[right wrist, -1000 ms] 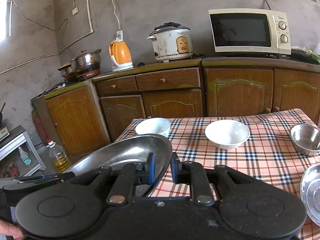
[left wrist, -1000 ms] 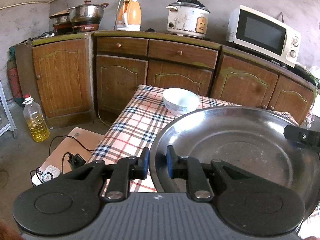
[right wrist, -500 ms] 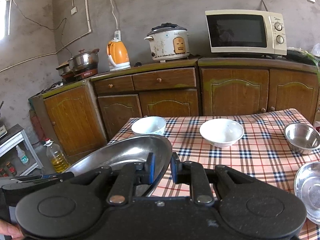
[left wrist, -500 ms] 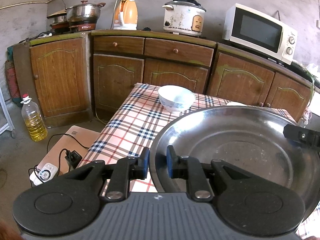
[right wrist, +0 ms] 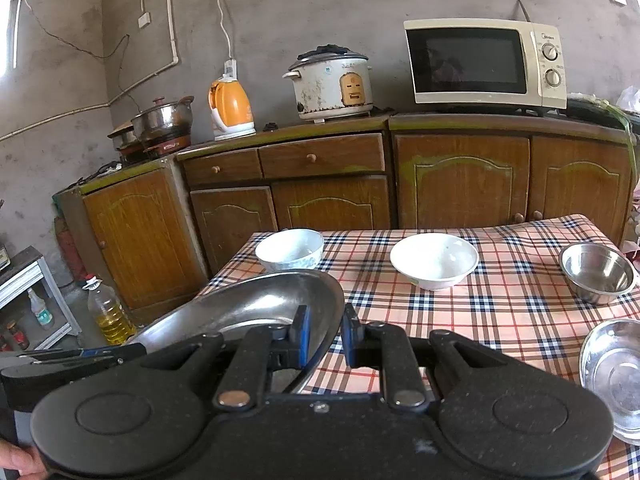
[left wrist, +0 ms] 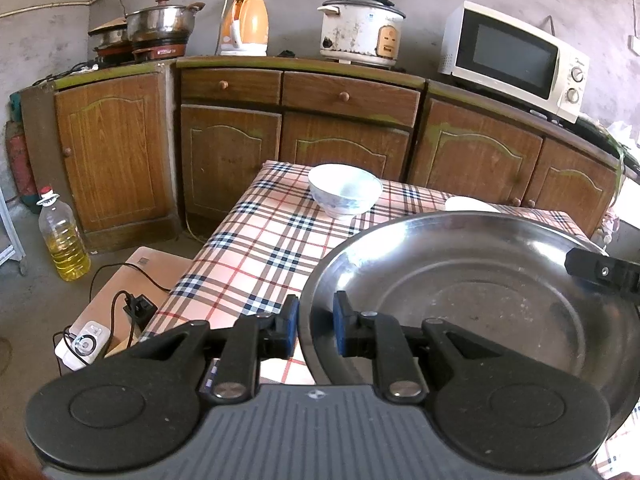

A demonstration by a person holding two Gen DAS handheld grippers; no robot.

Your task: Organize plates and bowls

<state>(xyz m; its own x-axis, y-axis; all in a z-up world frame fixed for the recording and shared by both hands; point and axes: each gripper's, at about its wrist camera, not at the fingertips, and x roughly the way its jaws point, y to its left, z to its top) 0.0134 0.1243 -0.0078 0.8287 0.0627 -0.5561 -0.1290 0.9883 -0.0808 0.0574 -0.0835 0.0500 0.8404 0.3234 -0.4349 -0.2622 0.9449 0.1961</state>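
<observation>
A large steel plate hangs above the plaid table, held from both sides. My left gripper is shut on its near left rim. My right gripper is shut on the opposite rim of the same steel plate; its tip shows at the right of the left wrist view. On the table stand a patterned white bowl, a plain white bowl, a small steel bowl and a shallow steel dish. In the left wrist view the patterned bowl sits beyond the plate.
Wooden cabinets line the far wall, carrying a microwave, a rice cooker, an orange kettle and pots. An oil bottle, a power strip and cables lie on the floor left of the table.
Both views have drawn back and risen slightly from the table while the plate stays fixed between the two grippers. Grips are unchanged.
</observation>
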